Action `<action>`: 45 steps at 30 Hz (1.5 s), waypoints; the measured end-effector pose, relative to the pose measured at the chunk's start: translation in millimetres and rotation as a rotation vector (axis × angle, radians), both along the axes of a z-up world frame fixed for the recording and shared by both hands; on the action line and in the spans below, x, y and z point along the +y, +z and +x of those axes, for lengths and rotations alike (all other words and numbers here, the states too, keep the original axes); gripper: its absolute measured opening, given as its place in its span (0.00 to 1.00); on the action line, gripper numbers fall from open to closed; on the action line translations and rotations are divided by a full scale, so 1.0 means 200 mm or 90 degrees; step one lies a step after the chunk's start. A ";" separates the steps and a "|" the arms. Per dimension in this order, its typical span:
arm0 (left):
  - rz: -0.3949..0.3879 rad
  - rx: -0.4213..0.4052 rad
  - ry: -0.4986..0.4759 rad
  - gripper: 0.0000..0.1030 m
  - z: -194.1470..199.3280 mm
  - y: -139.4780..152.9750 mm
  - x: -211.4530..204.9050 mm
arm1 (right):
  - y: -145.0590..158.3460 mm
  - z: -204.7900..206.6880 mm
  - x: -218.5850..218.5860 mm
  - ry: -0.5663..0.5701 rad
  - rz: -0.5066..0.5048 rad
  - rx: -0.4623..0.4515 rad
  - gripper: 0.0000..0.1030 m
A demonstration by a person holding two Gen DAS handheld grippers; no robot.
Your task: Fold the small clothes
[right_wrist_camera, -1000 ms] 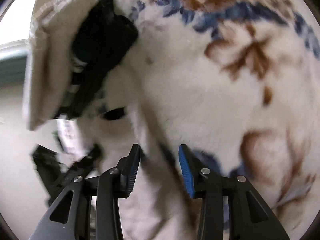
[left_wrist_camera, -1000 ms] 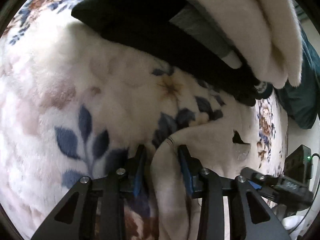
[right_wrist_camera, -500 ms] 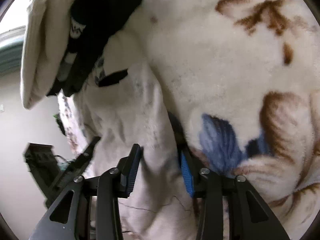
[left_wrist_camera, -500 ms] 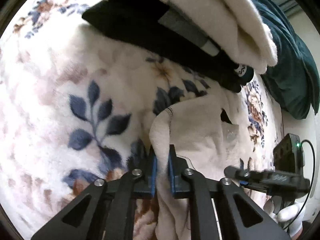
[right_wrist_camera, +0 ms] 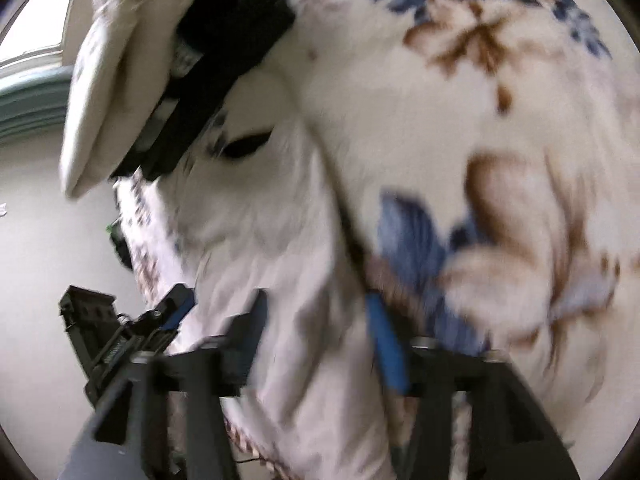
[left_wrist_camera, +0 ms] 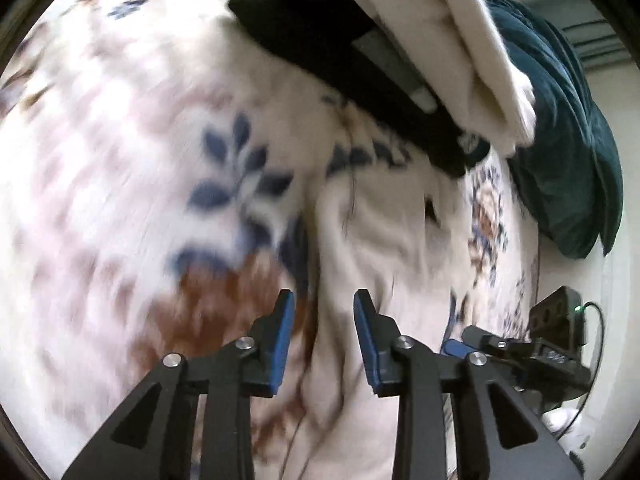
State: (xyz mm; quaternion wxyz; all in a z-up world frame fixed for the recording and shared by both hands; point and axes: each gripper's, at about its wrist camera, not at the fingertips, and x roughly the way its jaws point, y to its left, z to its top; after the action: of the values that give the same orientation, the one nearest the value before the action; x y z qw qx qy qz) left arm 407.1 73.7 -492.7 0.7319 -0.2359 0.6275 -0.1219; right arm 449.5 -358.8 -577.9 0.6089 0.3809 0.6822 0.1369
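A small cream-white garment (left_wrist_camera: pixel 384 248) lies on the floral fleece blanket (left_wrist_camera: pixel 120 152), folded along its left edge. My left gripper (left_wrist_camera: pixel 323 336) is open just above that folded edge, holding nothing. In the right wrist view the same garment (right_wrist_camera: pixel 272 240) runs down between the fingers of my right gripper (right_wrist_camera: pixel 316 344), which is open and straddles the cloth's edge. The view is blurred by motion. The right gripper also shows in the left wrist view (left_wrist_camera: pixel 520 352) at the lower right.
A stack of folded clothes, black (left_wrist_camera: pixel 352 60) under cream (left_wrist_camera: pixel 452 40), sits beyond the garment. It also shows in the right wrist view (right_wrist_camera: pixel 216 64). A dark teal cushion (left_wrist_camera: pixel 568 152) lies at the right. A black device with a green light (left_wrist_camera: pixel 560 316) stands off the bed edge.
My left gripper closed on the garment's folded edge half a second ago, then opened and drew back. My right gripper stayed open and shifted along the cloth.
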 end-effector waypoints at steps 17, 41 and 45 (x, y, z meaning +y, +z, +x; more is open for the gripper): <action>0.017 0.120 -0.067 0.65 -1.09 -0.08 0.13 | 0.03 -1.33 0.12 0.044 -0.015 0.143 0.62; -0.079 0.017 -0.080 0.06 -1.27 0.12 0.00 | 0.13 -1.81 0.38 -0.043 0.081 0.042 0.10; -0.126 -0.021 -0.036 0.06 -1.07 0.33 0.00 | 0.35 -1.62 0.26 -0.059 0.104 -0.006 0.10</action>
State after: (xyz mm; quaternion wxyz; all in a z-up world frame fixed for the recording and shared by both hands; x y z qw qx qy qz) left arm 193.8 73.4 -426.7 0.7118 -0.2873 0.6064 -0.2076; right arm 126.4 -306.7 -508.2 0.5846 0.4597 0.6476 0.1656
